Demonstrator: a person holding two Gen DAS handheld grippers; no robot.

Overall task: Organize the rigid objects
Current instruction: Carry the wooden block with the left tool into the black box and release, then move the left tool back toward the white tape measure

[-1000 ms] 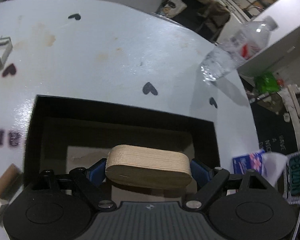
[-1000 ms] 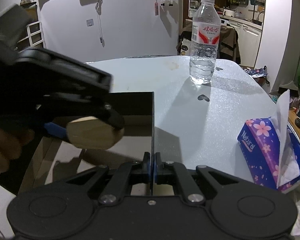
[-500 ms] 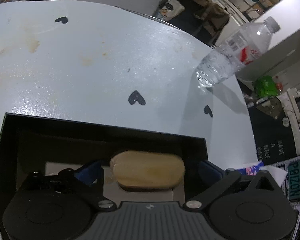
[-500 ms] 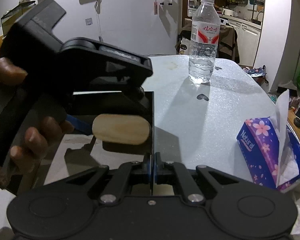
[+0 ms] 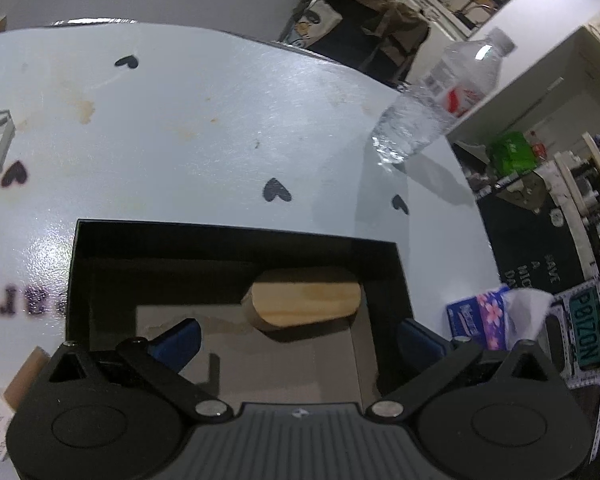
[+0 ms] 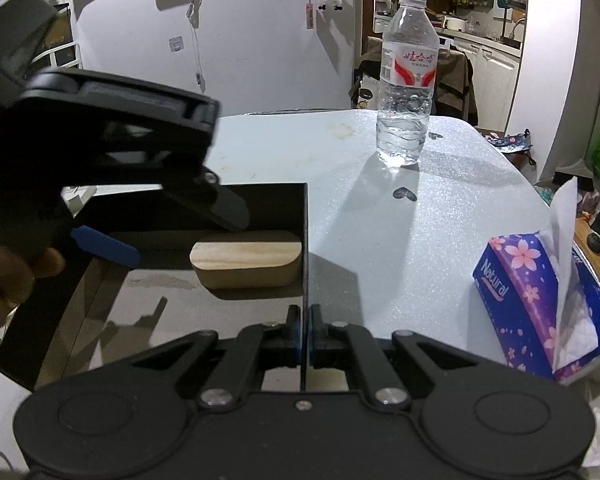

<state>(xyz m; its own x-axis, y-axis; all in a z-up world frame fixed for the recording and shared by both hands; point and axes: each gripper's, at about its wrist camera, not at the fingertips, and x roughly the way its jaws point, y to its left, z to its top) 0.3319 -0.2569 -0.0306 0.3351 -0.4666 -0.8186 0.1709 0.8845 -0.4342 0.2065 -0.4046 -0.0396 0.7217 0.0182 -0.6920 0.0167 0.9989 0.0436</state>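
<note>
jaws, left gripper (image 5: pixel 296 340): spread wide, blue pads well apart, nothing between them; poised over the open black box (image 5: pixel 236 236). hand (image 6: pixel 8 276) visible on its grip in the right view.
jaws, right gripper (image 6: pixel 304 320): pressed together on the box's thin right wall (image 6: pixel 305 240), pinching its near end.
wood block (image 5: pixel 306 304): oval, pale, lying flat on the box floor in the far right corner, against the right wall and close to the far wall; clear of both grippers.
box: black, lidless, grey floor, sitting at the near edge of the table (image 5: pixel 180 120).
table: pale blue, black heart marks, brown stains toward the far left.
bottle (image 6: pixel 406 80): clear, white cap, red label, upright toward the far right edge, well apart from the box.
tissue box (image 6: pixel 540 296): purple with flowers, tissue sticking up, at the near right edge.
</note>
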